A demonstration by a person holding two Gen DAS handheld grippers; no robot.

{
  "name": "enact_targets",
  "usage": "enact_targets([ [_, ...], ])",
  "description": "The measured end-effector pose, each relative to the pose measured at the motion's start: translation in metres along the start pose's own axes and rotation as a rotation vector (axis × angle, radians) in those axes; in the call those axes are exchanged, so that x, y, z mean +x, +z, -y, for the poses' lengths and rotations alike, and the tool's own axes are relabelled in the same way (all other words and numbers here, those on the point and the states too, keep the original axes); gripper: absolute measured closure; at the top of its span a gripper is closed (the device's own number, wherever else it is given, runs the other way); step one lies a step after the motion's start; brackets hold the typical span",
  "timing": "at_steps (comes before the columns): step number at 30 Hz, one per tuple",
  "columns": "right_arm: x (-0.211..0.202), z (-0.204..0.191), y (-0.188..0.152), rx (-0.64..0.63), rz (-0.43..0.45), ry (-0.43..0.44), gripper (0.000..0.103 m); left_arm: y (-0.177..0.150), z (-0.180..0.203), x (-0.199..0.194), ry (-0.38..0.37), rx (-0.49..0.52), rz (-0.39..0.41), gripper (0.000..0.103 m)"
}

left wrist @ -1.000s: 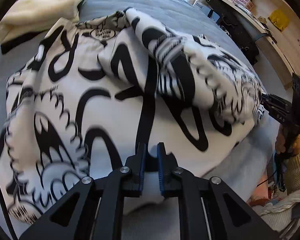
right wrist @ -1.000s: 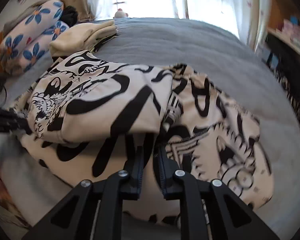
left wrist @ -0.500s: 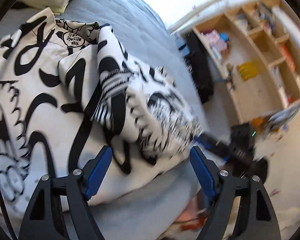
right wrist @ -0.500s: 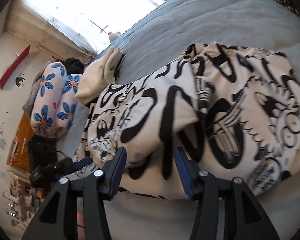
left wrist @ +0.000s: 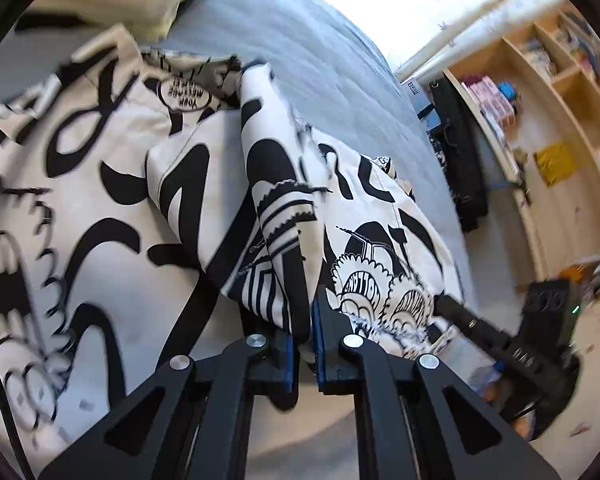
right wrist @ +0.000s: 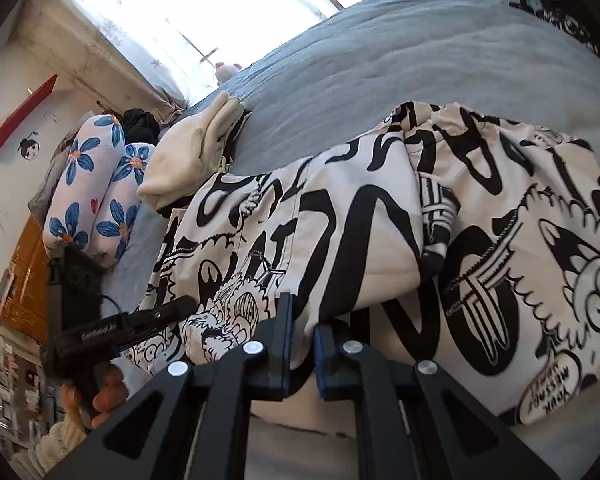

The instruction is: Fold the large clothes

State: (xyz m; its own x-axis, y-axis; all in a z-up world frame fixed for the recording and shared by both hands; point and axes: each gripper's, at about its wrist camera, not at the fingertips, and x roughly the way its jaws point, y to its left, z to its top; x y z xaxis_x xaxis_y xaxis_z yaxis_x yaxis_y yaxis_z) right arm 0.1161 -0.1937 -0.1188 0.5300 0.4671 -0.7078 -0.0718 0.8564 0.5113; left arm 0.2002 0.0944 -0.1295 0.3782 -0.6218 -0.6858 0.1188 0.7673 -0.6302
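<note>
A: Count; one printed garment (left wrist: 112,184), white with black cartoon lettering; it lies on the grey bed (left wrist: 332,68); two grippers on it.

B: Where on the bed?

A: Near edge, the side facing both cameras; far half of the bed is bare quilt; one cream folded garment (right wrist: 192,152) just beyond it toward the far left corner in the right wrist view; two floral pillows (right wrist: 96,192) past that at the left edge.

B: Long axis?

A: Runs along the near edge, side to side; one end is doubled over onto the body, so a folded flap sits on top; neck label with the speech bubble points to the far side in the left view.

B: Left gripper (left wrist: 306,344)?

A: Jaws have just been closing; now pinched together on a fold of the printed garment at the flap's near edge; cloth visibly between the blue pads.

B: Right gripper (right wrist: 300,348)?

A: Same; jaws just closed, clamped on the flap's hem, fabric squeezed between the pads.

B: Each visible to the other?

A: Yes; the opposite gripper shows at the flap's outer corner in both views; one hand (right wrist: 100,392) around the left one's handle.

B: Background?

A: One wooden shelf unit (left wrist: 556,92) right of the bed; one window (right wrist: 204,4) behind it.
</note>
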Motion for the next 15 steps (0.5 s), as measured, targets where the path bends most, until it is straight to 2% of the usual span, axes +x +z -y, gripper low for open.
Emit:
enact_targets([
  [3, -0.008, -0.005, -0.01, -0.033, -0.001, -0.045, 0.097, -0.024, 0.013, -0.016, 0.058, 0.041, 0.017, 0.098],
  [6, 0.003, 0.008, -0.024, -0.039, -0.048, -0.12, 0.097, -0.046, 0.008, -0.005, 0.145, 0.044, -0.049, 0.098],
  [7, 0.014, 0.019, -0.031, -0.012, -0.097, -0.139, 0.097, -0.055, 0.001, 0.007, 0.167, 0.029, -0.095, 0.098],
  [10, 0.027, 0.031, -0.045, 0.029, -0.131, -0.139, 0.097, -0.064, -0.01, 0.012, 0.174, 0.014, -0.106, 0.098],
  [13, 0.023, 0.02, -0.044, -0.006, -0.11, -0.165, 0.096, -0.062, 0.0, 0.011, 0.202, 0.072, -0.101, 0.098],
  [15, 0.02, 0.014, -0.042, -0.028, -0.115, -0.194, 0.091, -0.059, 0.009, 0.016, 0.231, 0.107, -0.103, 0.096],
])
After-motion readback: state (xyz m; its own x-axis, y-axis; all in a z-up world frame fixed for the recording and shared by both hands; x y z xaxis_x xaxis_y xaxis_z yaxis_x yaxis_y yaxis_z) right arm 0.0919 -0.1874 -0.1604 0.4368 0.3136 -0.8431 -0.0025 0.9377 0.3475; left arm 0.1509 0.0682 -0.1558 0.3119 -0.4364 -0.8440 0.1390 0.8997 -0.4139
